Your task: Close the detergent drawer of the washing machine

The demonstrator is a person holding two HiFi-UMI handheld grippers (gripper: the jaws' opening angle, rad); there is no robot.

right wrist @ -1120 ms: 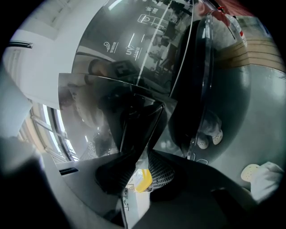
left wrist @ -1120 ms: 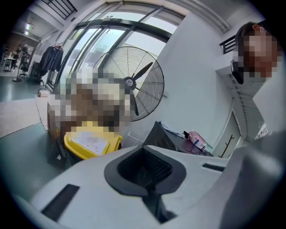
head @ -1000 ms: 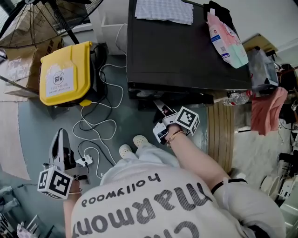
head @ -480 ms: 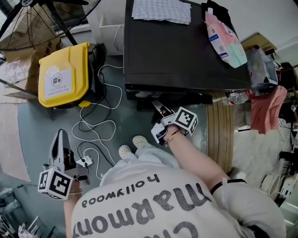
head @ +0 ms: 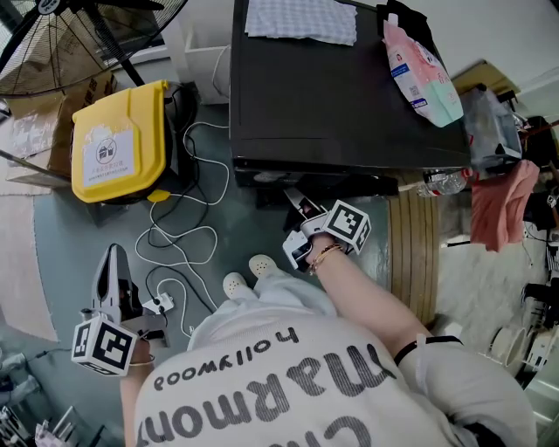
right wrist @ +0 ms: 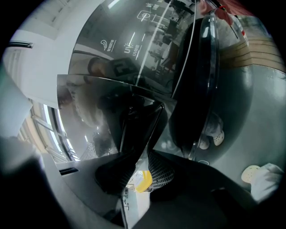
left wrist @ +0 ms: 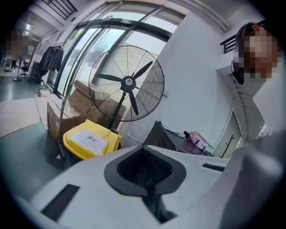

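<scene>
The black washing machine (head: 341, 96) stands at the top of the head view. Its detergent drawer (head: 295, 199) juts out from the front, left of the round door (right wrist: 201, 80). My right gripper (head: 304, 218) is at that drawer. In the right gripper view the dark drawer front (right wrist: 134, 129) runs down between the jaws, which close on it around (right wrist: 136, 172). My left gripper (head: 112, 279) hangs low at the left, far from the machine, shut and holding nothing. Its jaws (left wrist: 149, 190) point toward the fan and the machine's top (left wrist: 163, 138).
A yellow bin (head: 118, 140) sits left of the machine, with white cables (head: 188, 236) looping over the floor beside it. A big fan (head: 79, 35) stands behind. A pink bag (head: 424, 74) and a cloth (head: 301, 19) lie on the machine. A wooden board (head: 415, 244) is at its right.
</scene>
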